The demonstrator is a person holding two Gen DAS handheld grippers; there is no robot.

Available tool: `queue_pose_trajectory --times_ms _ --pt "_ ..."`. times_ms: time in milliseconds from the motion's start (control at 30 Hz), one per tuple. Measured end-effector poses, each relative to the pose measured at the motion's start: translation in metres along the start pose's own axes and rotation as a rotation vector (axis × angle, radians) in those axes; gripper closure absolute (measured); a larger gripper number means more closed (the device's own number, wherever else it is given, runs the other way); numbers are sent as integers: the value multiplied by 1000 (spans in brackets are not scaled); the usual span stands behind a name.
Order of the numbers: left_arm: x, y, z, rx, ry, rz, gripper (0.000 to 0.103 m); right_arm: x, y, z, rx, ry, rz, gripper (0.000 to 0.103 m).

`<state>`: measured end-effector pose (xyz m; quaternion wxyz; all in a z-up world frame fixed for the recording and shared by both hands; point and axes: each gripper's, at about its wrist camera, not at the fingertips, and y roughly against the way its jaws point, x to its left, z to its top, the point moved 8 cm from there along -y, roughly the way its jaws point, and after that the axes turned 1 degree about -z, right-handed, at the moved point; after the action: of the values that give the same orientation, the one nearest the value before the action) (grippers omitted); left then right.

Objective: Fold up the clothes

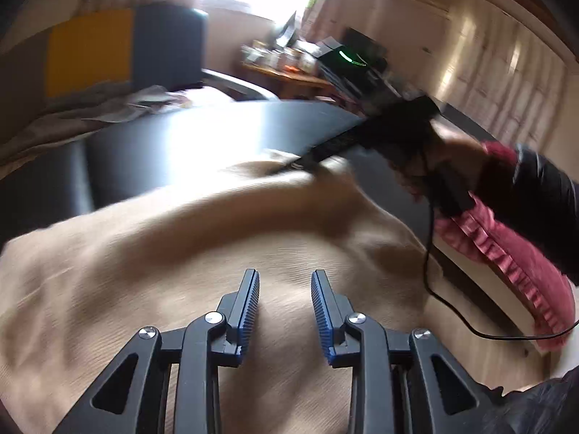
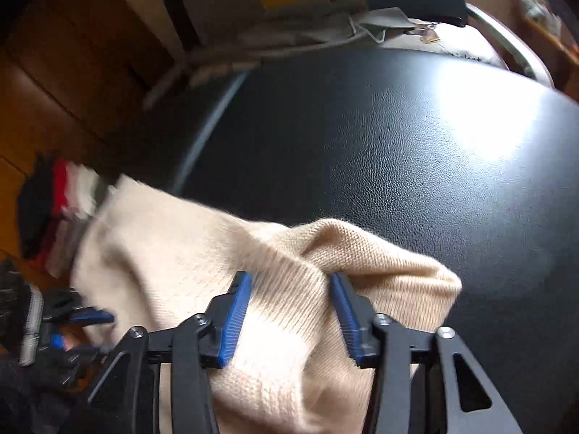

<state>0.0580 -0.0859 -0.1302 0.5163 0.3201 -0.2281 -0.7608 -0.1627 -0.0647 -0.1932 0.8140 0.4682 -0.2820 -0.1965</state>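
Left tongs (image 1: 285,282) open, narrow gap, nothing btwn pads, hovering over beige knit sweater (image 1: 202,253) spread on black table (image 1: 202,137). Right tongs (image 2: 291,284) wider, a bunched fold of sweater sitting btwn the blue pads (image 2: 235,320); can't tell if pinched. Clothes pile (image 2: 54,213) on floor, far left in right-wrist view.

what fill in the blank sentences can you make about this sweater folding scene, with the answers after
1. The knitted sweater is ____ in colour.
2. The sweater lies on a ____ leather-textured table.
3. The left gripper hovers over the sweater with its jaws ____.
4. A bunched fold of sweater sits between the jaws of the ____ gripper.

Missing words: beige; black; open; right
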Motion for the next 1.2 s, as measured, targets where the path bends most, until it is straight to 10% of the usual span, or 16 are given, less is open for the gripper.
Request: queue_pose_trajectory --times_ms 67,267,567,700,1000,1200 --pt "-11 -15 -5 37 -34 -26 73 11 3 4 -4 64 -37 96" --pt "-19 -23 -10 41 -32 -87 67 7 36 40 -134 169 -252 96" --pt "-11 -9 -1 26 63 -47 66 3 8 27 -80 77 -162 85" --pt "-11 1 -6 10 71 -38 66 12 54 -17 -161 25 -69 63" --pt "-59 3 -25 43 -23 -95 65 10 92 -167 -84 -80 -86 63" --pt "-100 -19 -45 132 -190 -87 65 9 78 -193 -94 -127 -9 65"
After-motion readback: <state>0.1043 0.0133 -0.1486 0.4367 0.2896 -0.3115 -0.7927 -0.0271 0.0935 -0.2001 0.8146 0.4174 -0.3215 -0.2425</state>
